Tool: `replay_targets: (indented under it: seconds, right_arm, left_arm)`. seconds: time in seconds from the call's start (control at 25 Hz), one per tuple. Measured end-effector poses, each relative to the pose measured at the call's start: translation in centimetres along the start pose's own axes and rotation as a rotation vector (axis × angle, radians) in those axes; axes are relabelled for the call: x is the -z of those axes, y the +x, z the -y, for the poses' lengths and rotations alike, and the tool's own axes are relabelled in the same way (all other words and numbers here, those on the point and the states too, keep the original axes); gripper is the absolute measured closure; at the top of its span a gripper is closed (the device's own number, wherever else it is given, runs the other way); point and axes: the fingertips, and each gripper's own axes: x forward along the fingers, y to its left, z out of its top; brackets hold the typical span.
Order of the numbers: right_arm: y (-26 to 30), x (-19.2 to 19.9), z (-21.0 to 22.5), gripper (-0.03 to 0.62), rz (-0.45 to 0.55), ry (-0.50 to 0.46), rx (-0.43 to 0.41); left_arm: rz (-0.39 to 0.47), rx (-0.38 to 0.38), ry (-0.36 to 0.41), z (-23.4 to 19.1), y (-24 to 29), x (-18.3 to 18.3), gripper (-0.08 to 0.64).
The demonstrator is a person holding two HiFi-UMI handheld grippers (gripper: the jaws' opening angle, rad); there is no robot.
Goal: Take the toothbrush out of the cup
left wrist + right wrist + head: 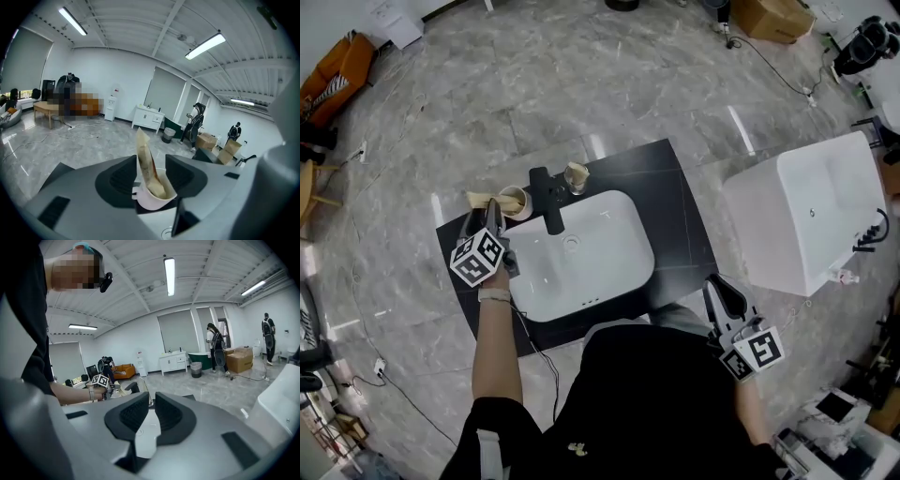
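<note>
Tabletop (680, 220), dark, set on a grey marbled floor (581, 84), carrying a white sink (614, 267). A large white box (811, 211) stands well apart to the right and is judged to play no part.

A black tap (549, 199) rises at the back rim of the sink, between two cups. The task's cup (515, 201), white, is placed near the back left corner of the sink, just left of the tap. A second cup (575, 177) is seen just right of the tap.

The left hand-held gripper (493, 212) is pointed forward and somewhat down at the cup. Its jaws are spread wide with the cup framed between them, and no pad is seen pressing on anything; this posture is judged to be an approach for a grasp. The right hand-held gripper (721, 289) is held close to the person's body, near the front right corner of the tabletop. Its jaws are closed together on nothing, and it is judged to be parked out of the way.

The toothbrush (144, 157), in a tan sleeve, is stood inside the cup and leans on its rim. Its upper end projects well above the rim, so a free length is offered for gripping. The tap beside the cup and the cup's own wall are judged the only obstructions.
</note>
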Motion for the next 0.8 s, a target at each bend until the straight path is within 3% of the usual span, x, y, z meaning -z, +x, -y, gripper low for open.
replay_targets:
  seconds: [0.08,0.32,0.8]
  right_arm:
    - [-0.2,0.1,0.2,0.532,-0.001,0.001,0.005]
    - [-0.1,0.3,0.6,0.534,-0.006,0.014,0.006]
    - [-0.7,0.5,1.8,0.532,0.012,0.028,-0.024]
  left_arm:
    - [0.0,-0.017,0.001,-0.2,0.4,0.1,0.359]
    - [-0.003,-0.07,0.037,-0.8,0.7,0.0,0.477]
    - [0.046,-0.069,0.101,1.2,-1.4,-2.7,0.497]
